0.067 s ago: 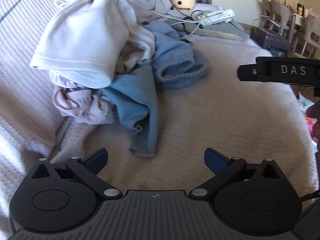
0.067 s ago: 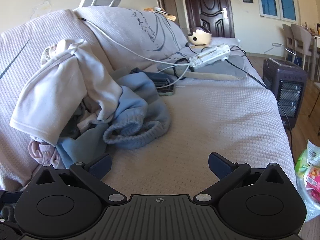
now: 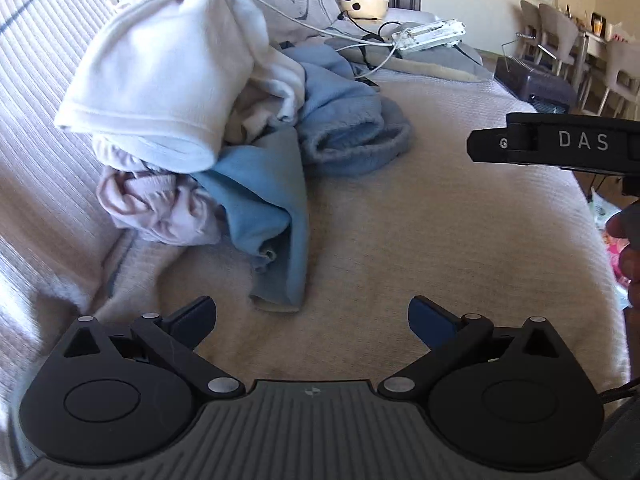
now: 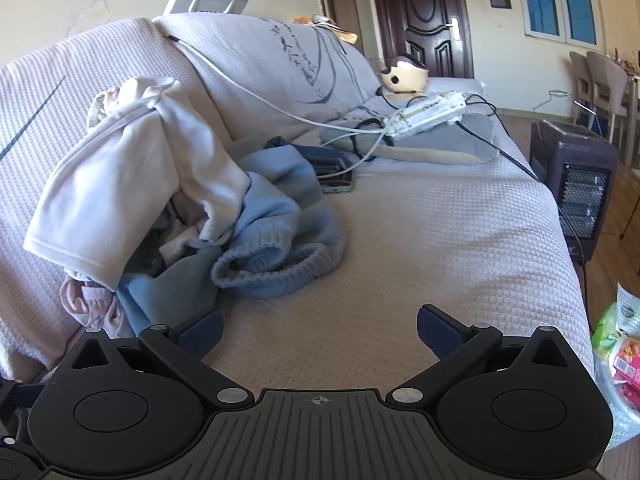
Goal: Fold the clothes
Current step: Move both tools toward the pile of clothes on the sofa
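Under the white sweatshirt, a dark hollow with garments too shadowed to tell apart. Pink garment half covered by the sweatshirt above and by the near gripper body. Phone mostly buried under the blue sweater. Snack packets cut off at the right edge. Fingertips of a hand cropped there too

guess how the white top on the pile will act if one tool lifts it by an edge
The white top is probably floppy: it already drapes and sags over the pile. It looks thick, so it may hang heavy and, being tangled with the clothes below, drag them.
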The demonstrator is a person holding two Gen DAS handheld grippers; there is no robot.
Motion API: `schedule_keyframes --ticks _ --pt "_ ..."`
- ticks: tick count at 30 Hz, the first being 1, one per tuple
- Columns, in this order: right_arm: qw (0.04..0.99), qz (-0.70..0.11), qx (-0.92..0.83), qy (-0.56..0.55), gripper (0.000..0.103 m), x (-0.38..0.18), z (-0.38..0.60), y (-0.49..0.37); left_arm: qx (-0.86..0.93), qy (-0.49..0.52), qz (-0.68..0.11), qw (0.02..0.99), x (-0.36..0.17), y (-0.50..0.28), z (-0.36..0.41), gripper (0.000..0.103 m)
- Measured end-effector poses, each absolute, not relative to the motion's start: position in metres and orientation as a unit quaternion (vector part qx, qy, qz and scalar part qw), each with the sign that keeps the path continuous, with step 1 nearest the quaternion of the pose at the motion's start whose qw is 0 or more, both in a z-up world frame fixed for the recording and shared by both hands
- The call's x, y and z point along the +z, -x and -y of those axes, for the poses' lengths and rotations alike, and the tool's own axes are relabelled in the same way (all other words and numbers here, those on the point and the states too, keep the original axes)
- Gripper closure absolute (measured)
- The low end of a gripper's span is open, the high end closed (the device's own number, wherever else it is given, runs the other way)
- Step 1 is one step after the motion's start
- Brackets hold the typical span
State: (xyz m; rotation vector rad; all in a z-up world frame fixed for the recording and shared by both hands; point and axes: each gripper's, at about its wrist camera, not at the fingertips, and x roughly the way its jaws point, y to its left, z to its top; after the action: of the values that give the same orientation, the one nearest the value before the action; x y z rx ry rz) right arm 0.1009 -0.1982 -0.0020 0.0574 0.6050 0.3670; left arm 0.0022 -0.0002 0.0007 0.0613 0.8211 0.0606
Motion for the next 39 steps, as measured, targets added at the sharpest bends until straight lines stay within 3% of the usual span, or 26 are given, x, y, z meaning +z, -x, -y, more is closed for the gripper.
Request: schedule_keyframes --ticks 3,15,20,28,39 --pt "0.938 -0.302 0.168 -0.035 0.0 -0.003 0.202 -0.102 0.031 -0.041 -0.399 0.916 0.0 -0.005 0.009 0.0" --pt "0.944 -0.288 0.153 -0.058 0.0 0.003 0.217 -0.101 0.01 0.089 -0.419 0.904 -0.003 -0.013 -0.02 0.0" --pt "0.949 -0.271 0.146 -0.073 0.0 0.009 0.225 -0.099 -0.044 0.128 -0.371 0.919 -0.002 -0.007 -0.028 0.0" --pt "0.949 -0.275 0.137 -0.078 0.0 0.009 0.228 -0.103 -0.172 0.17 -0.391 0.888 -0.012 -0.018 -0.025 0.0" --pt "0.945 -0.271 0.166 -0.077 0.0 0.012 0.225 -0.101 -0.101 0.222 -0.412 0.878 -0.003 -0.026 -0.049 0.0"
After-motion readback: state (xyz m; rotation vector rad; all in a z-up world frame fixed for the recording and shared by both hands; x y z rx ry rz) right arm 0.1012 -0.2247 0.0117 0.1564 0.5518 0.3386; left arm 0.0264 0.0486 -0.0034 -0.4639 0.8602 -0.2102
